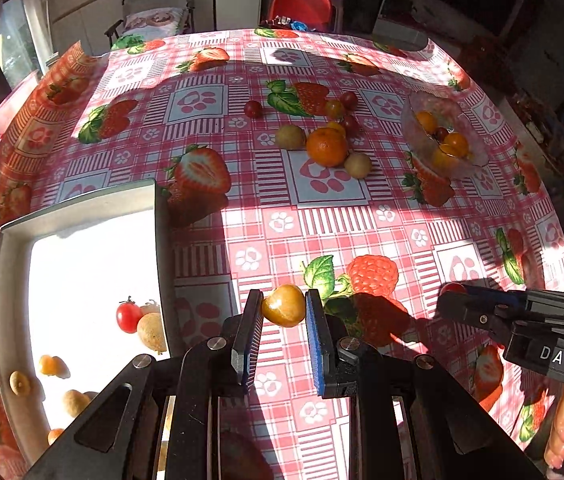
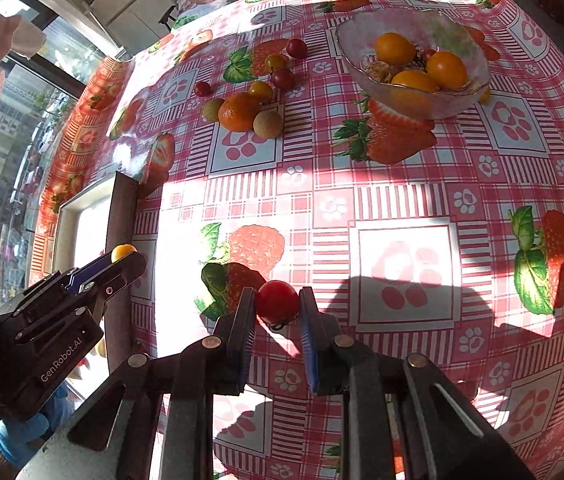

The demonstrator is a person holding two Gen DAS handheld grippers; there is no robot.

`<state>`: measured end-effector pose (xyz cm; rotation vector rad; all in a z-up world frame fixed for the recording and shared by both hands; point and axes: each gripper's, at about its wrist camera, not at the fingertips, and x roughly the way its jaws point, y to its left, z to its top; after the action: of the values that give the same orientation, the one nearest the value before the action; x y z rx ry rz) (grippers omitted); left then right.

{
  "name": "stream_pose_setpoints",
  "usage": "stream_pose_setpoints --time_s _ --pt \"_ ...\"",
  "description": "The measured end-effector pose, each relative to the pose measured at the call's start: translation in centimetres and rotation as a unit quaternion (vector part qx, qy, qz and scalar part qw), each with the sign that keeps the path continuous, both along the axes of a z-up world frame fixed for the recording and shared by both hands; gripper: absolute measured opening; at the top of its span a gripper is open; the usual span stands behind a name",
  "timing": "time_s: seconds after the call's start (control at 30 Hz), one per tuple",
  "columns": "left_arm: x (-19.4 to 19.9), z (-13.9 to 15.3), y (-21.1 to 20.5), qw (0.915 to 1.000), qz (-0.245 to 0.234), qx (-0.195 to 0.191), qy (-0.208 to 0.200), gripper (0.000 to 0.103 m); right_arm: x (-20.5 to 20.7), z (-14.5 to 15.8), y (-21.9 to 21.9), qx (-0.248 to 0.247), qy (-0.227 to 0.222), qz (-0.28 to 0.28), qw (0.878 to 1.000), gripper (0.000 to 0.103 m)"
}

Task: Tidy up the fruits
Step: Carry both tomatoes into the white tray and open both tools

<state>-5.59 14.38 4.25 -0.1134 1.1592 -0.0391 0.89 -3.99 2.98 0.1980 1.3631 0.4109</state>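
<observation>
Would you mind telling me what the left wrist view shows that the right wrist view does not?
Only the left wrist view shows inside the white tray: a red tomato and several small fruits lie there. It also shows the left gripper closed on a yellow tomato head-on.

Only the right wrist view shows the right gripper gripping a red cherry tomato clearly, and looks into the glass bowl more openly.

Both show the orange amid the loose fruit, the bowl and the checked tablecloth.
</observation>
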Motion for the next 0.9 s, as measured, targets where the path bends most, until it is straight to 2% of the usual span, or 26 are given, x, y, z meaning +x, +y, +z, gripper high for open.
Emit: stream_pose_setpoints --time_s 0.47,0.73,0.9 --pt "-2.3 1.7 7.9 0.9972 0.071 0.020 -0.014 0.023 0.2 2.3 9.9 0.011 -0.020 0.094 0.995 0.023" --pt "-2.5 0.1 13.5 0.9930 0.109 0.044 -0.003 0.023 1.3 2.0 16.8 0.017 -0.024 0.141 0.990 0.023" --pt "-1.5 -1.8 16.1 0.9900 0.128 0.059 0.014 0.023 2.5 1.0 20.4 0.009 -0.023 0.163 0.986 0.023"
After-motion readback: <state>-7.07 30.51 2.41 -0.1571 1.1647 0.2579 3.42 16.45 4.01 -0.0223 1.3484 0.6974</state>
